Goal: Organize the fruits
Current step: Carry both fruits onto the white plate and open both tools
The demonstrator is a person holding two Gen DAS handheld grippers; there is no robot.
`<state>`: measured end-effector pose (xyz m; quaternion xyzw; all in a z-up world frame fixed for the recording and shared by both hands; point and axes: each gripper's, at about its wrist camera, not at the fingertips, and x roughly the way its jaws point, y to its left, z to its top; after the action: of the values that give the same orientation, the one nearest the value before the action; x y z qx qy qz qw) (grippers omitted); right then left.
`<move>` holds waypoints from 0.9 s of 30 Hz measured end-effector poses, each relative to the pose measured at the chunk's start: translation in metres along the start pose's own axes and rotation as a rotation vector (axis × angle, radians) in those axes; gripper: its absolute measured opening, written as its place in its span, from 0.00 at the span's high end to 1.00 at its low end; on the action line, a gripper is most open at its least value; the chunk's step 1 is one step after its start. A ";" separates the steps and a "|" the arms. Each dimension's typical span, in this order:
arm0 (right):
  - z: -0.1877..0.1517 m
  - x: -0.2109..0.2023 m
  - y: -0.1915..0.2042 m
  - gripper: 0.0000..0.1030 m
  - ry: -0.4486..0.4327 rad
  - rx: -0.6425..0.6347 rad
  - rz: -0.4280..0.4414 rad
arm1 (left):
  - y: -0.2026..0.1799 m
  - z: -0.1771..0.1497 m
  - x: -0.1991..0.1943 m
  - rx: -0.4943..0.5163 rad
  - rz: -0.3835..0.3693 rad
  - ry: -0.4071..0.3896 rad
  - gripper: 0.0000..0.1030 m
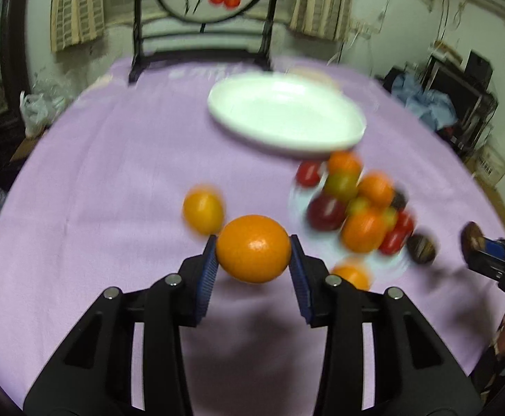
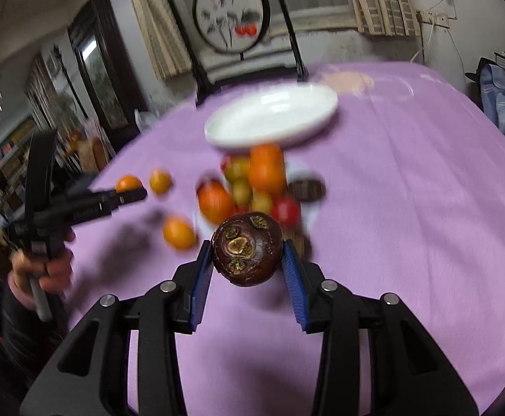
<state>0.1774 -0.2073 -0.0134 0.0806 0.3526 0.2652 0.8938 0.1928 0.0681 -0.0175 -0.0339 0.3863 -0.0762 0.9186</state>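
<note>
Fruits pile (image 1: 356,204) heaped on a small dish on the purple tablecloth (image 1: 113,173), just in front of the white plate (image 1: 287,114) | left gripper (image 1: 253,260) pinching an orange (image 1: 253,248) above the cloth | right gripper (image 2: 248,260) clamped on a dark mangosteen (image 2: 247,249) | loose orange (image 1: 203,211) beside the pile, kinda blurry

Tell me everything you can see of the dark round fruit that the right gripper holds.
The dark fruit, probably a mangosteen, is round with a glossy, deep brown-purple skin. The face turned toward the camera carries several dry, yellowish-brown patches. The right gripper holds it above the purple tablecloth, its jaws pressing the left and right sides with blue ribbed pads. Nothing else touches it. Beyond it lie the fruit pile and the white plate.
</note>
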 end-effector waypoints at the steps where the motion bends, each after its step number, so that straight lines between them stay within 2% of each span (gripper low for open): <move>1: 0.018 0.009 -0.003 0.60 -0.017 0.003 0.001 | -0.007 0.016 0.002 0.009 -0.003 -0.016 0.61; 5: 0.078 0.064 -0.017 0.60 0.010 0.042 -0.004 | -0.031 0.075 0.041 0.026 0.013 -0.042 0.61; 7: 0.103 0.101 -0.025 0.60 0.057 0.050 -0.052 | -0.037 0.099 0.072 0.026 0.042 -0.010 0.61; 9: 0.117 0.131 -0.031 0.60 0.104 0.047 -0.065 | -0.037 0.113 0.099 0.011 0.037 0.036 0.61; 13: 0.128 0.172 -0.036 0.60 0.184 0.013 -0.095 | -0.024 0.124 0.140 -0.025 0.062 0.117 0.61; 17: 0.126 0.193 -0.034 0.58 0.238 -0.032 -0.121 | -0.016 0.122 0.156 -0.033 0.078 0.164 0.60; 19: 0.124 0.190 -0.034 0.53 0.226 -0.040 -0.134 | -0.015 0.120 0.154 -0.033 0.094 0.166 0.39; 21: 0.125 0.177 -0.034 0.49 0.202 -0.047 -0.137 | -0.015 0.121 0.142 -0.035 0.103 0.132 0.23; 23: 0.124 0.157 -0.035 0.47 0.158 -0.040 -0.108 | -0.012 0.121 0.124 -0.044 0.095 0.092 0.16; 27: 0.112 0.125 -0.041 0.46 0.105 -0.011 -0.064 | -0.004 0.118 0.095 -0.094 0.095 0.048 0.11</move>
<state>0.3465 -0.1707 -0.0177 0.0503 0.3998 0.2421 0.8826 0.3423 0.0483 -0.0016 -0.0567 0.4123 -0.0149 0.9091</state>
